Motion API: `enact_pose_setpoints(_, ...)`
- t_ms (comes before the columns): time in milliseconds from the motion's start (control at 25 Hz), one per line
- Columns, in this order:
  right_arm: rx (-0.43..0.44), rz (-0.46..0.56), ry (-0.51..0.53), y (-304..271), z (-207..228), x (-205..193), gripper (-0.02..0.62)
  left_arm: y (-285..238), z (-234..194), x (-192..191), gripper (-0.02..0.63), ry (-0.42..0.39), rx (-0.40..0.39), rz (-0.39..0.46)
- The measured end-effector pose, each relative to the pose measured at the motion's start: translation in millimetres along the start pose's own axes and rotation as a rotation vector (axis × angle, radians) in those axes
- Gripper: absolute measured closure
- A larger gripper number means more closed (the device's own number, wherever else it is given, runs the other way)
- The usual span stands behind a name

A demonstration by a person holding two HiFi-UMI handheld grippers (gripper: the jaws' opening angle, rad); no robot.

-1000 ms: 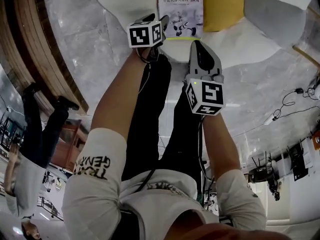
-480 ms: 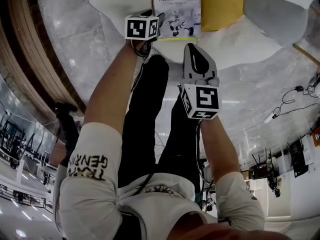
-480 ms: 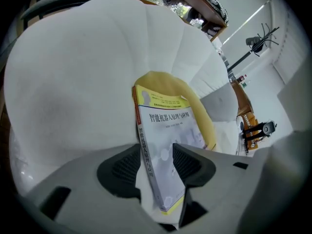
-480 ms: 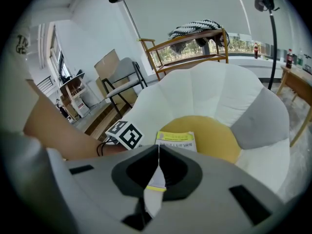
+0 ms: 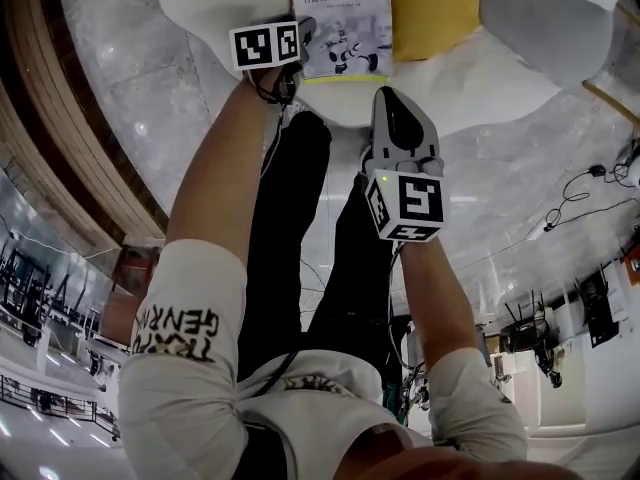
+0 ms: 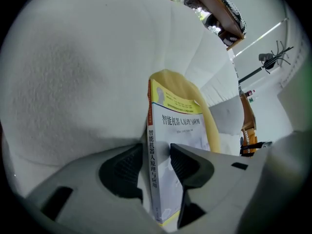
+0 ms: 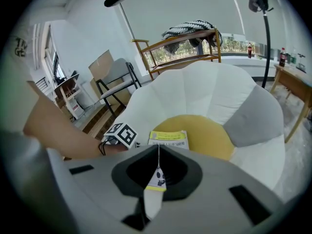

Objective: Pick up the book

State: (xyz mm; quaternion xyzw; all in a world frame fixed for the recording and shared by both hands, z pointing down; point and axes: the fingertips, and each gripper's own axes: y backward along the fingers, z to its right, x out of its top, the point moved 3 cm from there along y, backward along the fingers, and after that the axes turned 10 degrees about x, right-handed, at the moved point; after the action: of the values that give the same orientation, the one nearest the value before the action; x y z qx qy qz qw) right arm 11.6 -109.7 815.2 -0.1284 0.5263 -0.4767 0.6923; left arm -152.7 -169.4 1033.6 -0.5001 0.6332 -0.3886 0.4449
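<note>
A white petal-shaped chair (image 5: 480, 78) carries a round yellow cushion (image 5: 435, 8). The book (image 5: 345, 23) lies flat, overlapping the cushion's edge. The left hand-held gripper (image 6: 157, 165) straddles the book's spine, its jaws just closing in but not yet clamped. The right hand-held gripper (image 7: 158, 152) hovers nearby, jaws together and empty.

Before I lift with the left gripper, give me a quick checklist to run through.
1. Book between the left gripper jaws: ok, the spine sits between them.
2. Grip closed: not ok. The jaws have just been closing, and a gap shows beside the spine.
3. Right gripper clear of the book: ok. It is shut, empty and held back.
4. Book free on the chair: ok, nothing lies on it.
5. Depth of grip: cannot tell.
</note>
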Motion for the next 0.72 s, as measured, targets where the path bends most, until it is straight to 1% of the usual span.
enact_pose_setpoints(120, 0.003, -0.009, 0.0, -0.8, -3.5, -6.3, 0.568, -3.3, 3.2, -0.1, 0.422, 0.014, -0.038, 0.004)
enact_pose_setpoints(280, 0.017, -0.008, 0.002, -5.6, -11.3, -10.4, 0.568, -6.9, 9.0, -0.7, 0.422, -0.016, -0.099, -0.026)
enact_pose_setpoints(440, 0.016, -0.001, -0.011, -8.6, -14.9, -14.5, 0.568, -3.8, 9.3, -1.8, 0.469, -0.017, -0.159, -0.058)
enact_pose_setpoints(560, 0.01, 0.001, -0.02, -9.5, -14.6, -16.1, 0.568, -2.5, 11.4, -3.8, 0.469, -0.039, -0.164, -0.066)
enact_pose_setpoints(720, 0.006, 0.003, -0.019, -8.0, -15.7, -15.0, 0.568, -3.4, 11.3, -4.9, 0.471, -0.062, -0.133, -0.071)
